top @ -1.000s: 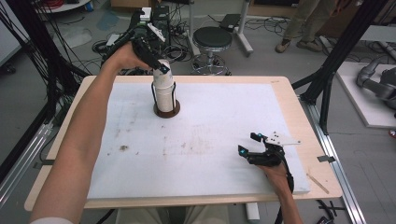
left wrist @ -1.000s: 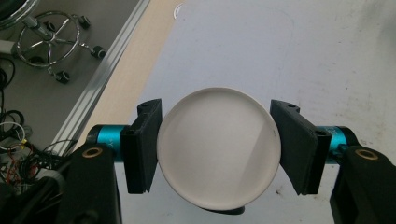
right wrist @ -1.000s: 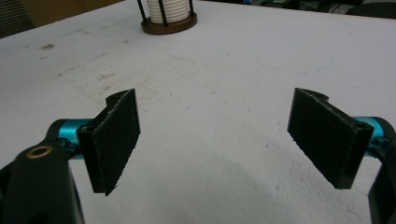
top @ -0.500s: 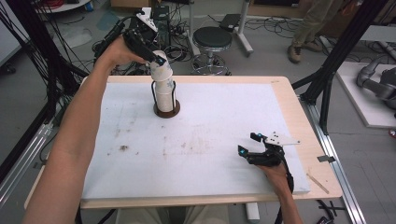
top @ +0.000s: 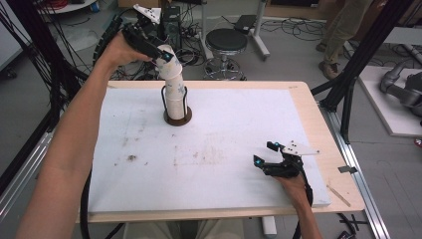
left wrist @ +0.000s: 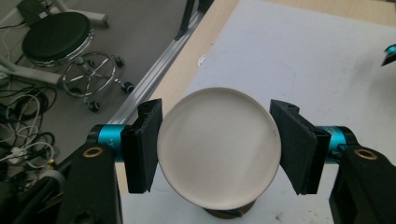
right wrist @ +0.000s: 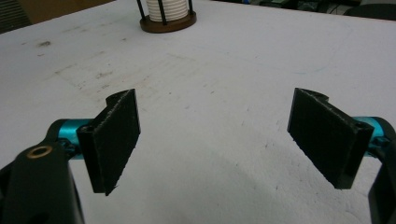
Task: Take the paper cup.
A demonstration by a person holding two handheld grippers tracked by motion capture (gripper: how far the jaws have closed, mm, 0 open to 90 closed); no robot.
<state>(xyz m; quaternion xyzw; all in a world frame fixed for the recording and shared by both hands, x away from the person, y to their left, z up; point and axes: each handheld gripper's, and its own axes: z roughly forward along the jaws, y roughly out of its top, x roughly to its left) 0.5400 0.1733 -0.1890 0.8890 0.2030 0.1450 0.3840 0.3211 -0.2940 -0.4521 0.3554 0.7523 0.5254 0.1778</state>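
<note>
left tool (top: 165,54): clamped on top white cup (top: 166,59), lifted above cup stack (top: 175,99) in holder (top: 177,118), counter's (top: 308,107) far left | right tool (top: 271,157): wide open, empty, near right

black stool (top: 226,41), floor cables (top: 293,27), white table cover (top: 239,119)

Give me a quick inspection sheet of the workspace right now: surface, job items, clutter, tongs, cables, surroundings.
Surface: white sheet on the wooden table, with brown stains.
Job's things: white cup lifted at the top of the cup stack, which stands in a dark round holder.
Clutter: nothing seen.
Tongs: left tongs shut on the cup; right tongs open, low over the sheet.
Cables: one trails from the right tongs off the near edge; tangled cables on the floor.
Surroundings: black stool, a standing person's legs.
</note>
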